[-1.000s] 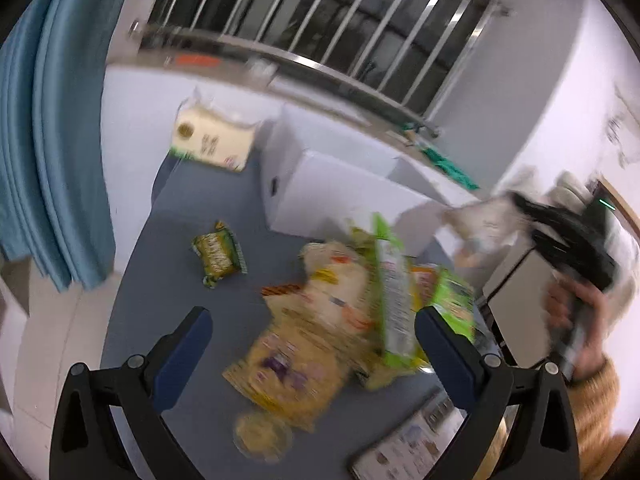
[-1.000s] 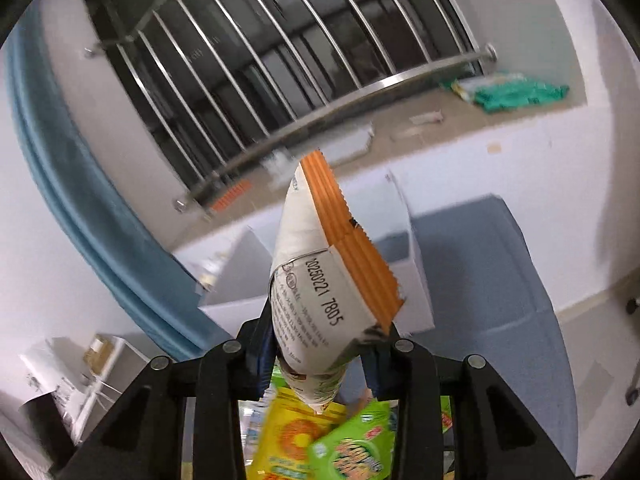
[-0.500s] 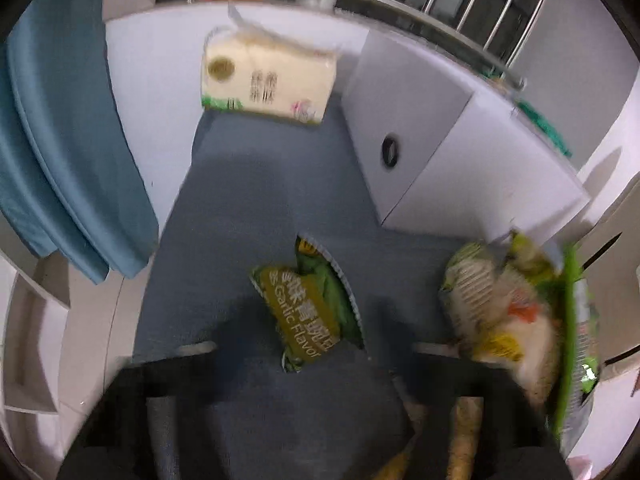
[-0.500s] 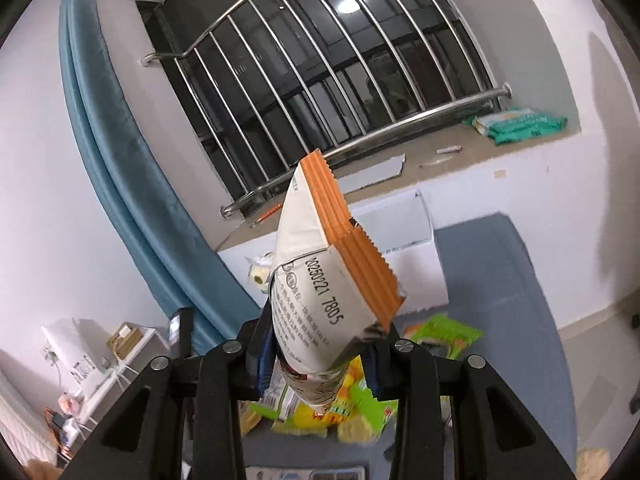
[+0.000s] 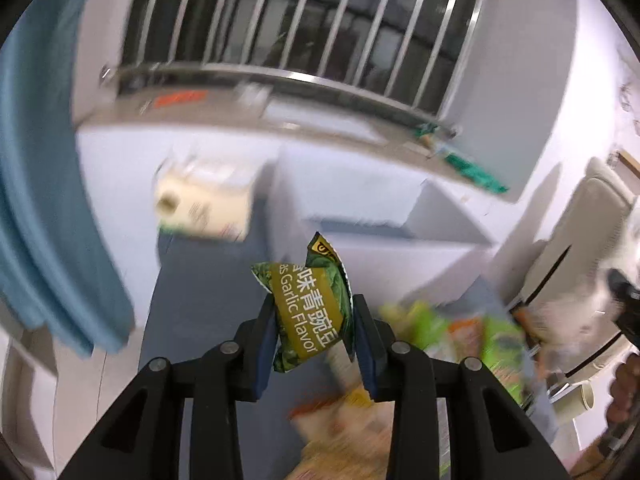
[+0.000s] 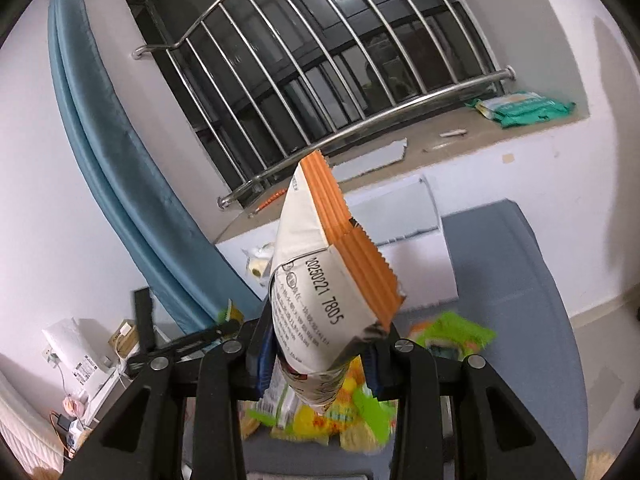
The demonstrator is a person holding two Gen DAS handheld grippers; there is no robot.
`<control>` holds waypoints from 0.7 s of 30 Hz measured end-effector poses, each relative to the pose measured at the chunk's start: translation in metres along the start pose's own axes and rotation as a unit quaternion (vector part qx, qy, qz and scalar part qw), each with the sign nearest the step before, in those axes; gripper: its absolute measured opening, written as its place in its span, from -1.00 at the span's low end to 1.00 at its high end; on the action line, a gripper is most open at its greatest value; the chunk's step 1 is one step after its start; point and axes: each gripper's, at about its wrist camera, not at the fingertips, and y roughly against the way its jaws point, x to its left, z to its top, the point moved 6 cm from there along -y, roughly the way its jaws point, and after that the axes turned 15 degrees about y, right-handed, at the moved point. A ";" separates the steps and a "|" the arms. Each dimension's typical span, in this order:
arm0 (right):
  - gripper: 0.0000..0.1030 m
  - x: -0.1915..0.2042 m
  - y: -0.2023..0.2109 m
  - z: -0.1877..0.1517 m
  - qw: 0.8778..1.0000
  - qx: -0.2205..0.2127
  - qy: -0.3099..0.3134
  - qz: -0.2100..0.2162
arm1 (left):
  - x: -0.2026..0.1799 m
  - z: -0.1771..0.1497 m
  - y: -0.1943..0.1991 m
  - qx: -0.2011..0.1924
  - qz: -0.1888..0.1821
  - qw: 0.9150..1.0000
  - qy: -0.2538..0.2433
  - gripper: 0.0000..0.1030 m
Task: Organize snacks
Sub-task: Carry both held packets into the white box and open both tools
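Note:
A green pea snack packet [image 5: 308, 296] with a gold "Garlic Flavor" label sits between the blue pads of my left gripper [image 5: 314, 312], lifted above the grey-blue table [image 5: 200, 312]. The jaws are closing and the pads press its sides. My right gripper [image 6: 320, 344] is shut on the lower end of a white packet with an orange crimped edge [image 6: 320, 272], held upright in the air. Below both lies a pile of yellow and green snack packets [image 6: 344, 412], blurred in the left wrist view [image 5: 460, 332]. An open white box [image 5: 384, 248] stands behind the pile.
A cream tissue pack [image 5: 204, 208] leans on the wall at the table's far left. A blue curtain [image 5: 48, 200] hangs at the left, and a barred window with a sill is behind. A person's hand [image 5: 624, 384] and a paper cup [image 5: 572, 400] are at the right.
My left gripper swung from the pile to the lone green packet on the table, shut on it and lifted it. The right gripper moved back from the window, still holding the white packet.

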 end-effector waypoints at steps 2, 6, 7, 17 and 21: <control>-0.25 -0.007 -0.015 0.018 1.000 0.002 0.006 -0.005 | -0.023 0.019 -0.001 -0.008 0.000 1.000 -0.026 -0.25; -0.25 -0.029 -0.055 0.057 1.000 0.015 0.002 -0.018 | -0.064 0.056 -0.028 -0.004 0.014 0.997 -0.075 -0.25; -0.25 -0.035 -0.065 0.066 1.000 0.020 0.007 -0.022 | -0.070 0.065 -0.040 0.003 0.022 0.996 -0.085 -0.25; -0.20 -0.093 -0.174 0.104 0.992 0.110 -0.003 -0.069 | -0.088 0.082 -0.128 0.058 0.088 0.988 -0.115 0.09; 1.00 -0.100 -0.190 0.105 0.989 0.128 -0.010 -0.075 | -0.088 0.081 -0.128 0.038 0.123 0.983 -0.132 1.00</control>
